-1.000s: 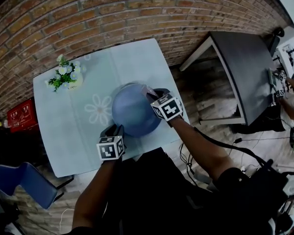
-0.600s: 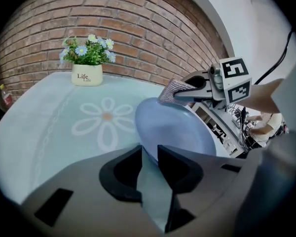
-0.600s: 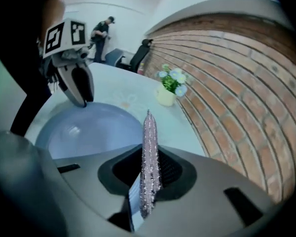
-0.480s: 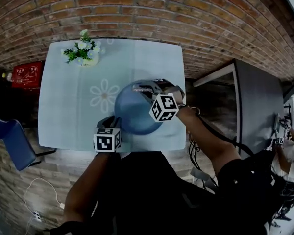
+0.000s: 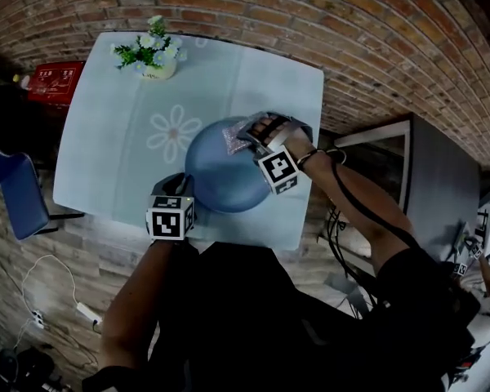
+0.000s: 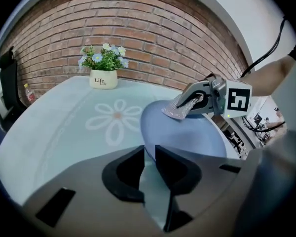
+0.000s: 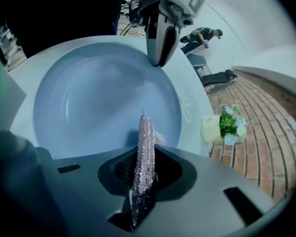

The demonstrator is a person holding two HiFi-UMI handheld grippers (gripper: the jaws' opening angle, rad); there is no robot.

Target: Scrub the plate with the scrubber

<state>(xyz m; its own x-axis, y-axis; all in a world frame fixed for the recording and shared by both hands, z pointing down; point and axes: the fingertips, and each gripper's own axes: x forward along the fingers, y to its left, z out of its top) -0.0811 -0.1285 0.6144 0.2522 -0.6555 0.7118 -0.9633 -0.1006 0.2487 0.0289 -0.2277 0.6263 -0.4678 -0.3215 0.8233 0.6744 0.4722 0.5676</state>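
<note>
Brick wall [image 5: 327, 23] backs a pale table [image 5: 106, 170] printed with a daisy. The blue plate [image 6: 187, 132] lies on the table. Its near rim runs straight in between the fingers [image 6: 121, 174] of the left gripper [image 6: 149, 154], whose jaws have just been closing and now pinch the rim from both sides. Across the plate from them, the right gripper [image 7: 144, 154] is clamped on the scrubber [image 7: 145, 130]. This is a glittery silver pad held edge-on, sticking out past its fingertips over the plate's hollow. I cannot tell whether its corner touches the plate yet.

To scrub well, I judge the left grip needs to be firm so the plate neither spins nor skids. The right gripper should lay the pad's flat face down, not its thin edge, and work in overlapping circles from the hollow out to the rim. Moderate pressure will keep the pad from being dragged out from between the fingers.

Readable writing: "Life" on the cream flower pot [image 6: 103, 79], far beyond the left fingertips; the smaller line beneath it is illegible. A red box [image 5: 55, 82] off the table's edge carries white print too small to read.
</note>
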